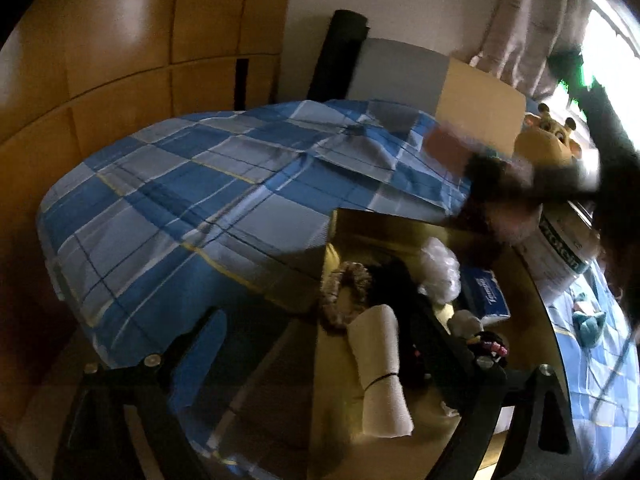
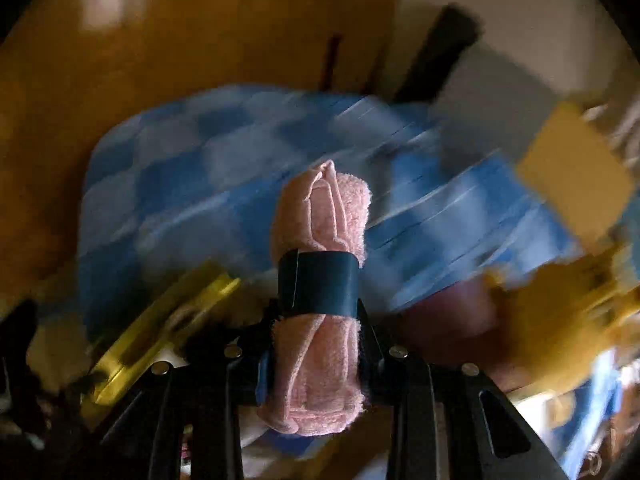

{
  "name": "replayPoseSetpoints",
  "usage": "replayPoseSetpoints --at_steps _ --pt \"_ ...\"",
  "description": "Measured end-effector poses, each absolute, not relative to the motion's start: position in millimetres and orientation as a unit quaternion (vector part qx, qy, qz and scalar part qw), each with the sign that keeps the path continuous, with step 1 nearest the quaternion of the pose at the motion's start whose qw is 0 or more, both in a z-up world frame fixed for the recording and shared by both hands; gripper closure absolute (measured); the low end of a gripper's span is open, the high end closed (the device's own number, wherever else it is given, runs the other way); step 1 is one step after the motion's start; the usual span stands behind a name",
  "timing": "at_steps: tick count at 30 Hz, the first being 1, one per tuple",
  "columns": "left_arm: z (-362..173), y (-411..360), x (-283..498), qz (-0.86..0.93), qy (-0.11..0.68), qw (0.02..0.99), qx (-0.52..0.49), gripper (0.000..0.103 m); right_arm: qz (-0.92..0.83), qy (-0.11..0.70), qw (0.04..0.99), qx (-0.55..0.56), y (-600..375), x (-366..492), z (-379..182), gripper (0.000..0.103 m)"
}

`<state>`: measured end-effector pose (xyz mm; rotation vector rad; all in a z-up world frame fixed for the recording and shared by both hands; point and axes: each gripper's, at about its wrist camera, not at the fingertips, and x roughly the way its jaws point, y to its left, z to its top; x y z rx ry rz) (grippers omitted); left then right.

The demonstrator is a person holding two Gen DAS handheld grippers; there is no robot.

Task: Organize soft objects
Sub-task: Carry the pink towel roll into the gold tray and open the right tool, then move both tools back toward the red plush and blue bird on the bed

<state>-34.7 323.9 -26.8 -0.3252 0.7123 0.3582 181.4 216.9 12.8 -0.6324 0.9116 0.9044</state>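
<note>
Bed (image 1: pixel 168 184): blue checked cover, taking up the left of both views.
Left gripper (image 1: pixel 320 356): open wide, nothing between its jaws; it hangs over the near edge of the box.
Box (image 1: pixel 344 224): open cardboard, standing against the bed. Inside lie a scrunchie (image 1: pixel 346 296), a white rolled towel (image 1: pixel 382 368), a tissue pack (image 1: pixel 486 294) and other small soft items.
White rolled towel, axis: long axis runs from the gripper into the box, banded near the middle.
Right gripper (image 2: pixel 318 344): closed on a pink rolled towel (image 2: pixel 320 292), clamped at mid-length just below its dark band (image 2: pixel 318 282).
Pink rolled towel, axis: long axis points forward between the fingers, its far end over the bed.
Step in hand: apparently carrying the pink roll to the box; the view is blurred.
Next move: bring the roll over the box, lay it beside the white one, then release.
Giraffe toy (image 1: pixel 550 136): far right, beyond the box.
</note>
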Motion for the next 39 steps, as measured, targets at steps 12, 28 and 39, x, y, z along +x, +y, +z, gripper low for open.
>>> replayPoseSetpoints --at_steps 12,28,39 --pt "-22 312 -46 0.160 0.339 0.916 -0.147 0.009 0.426 0.513 0.702 -0.250 206 133 -80 0.068" --pt "-12 274 -49 0.114 0.334 0.930 -0.108 0.009 0.375 0.459 0.791 -0.151 115 112 -19 0.045" --pt "-9 231 -43 0.068 0.346 0.933 -0.068 0.009 0.336 0.440 0.824 -0.120 40 96 -6 0.045"
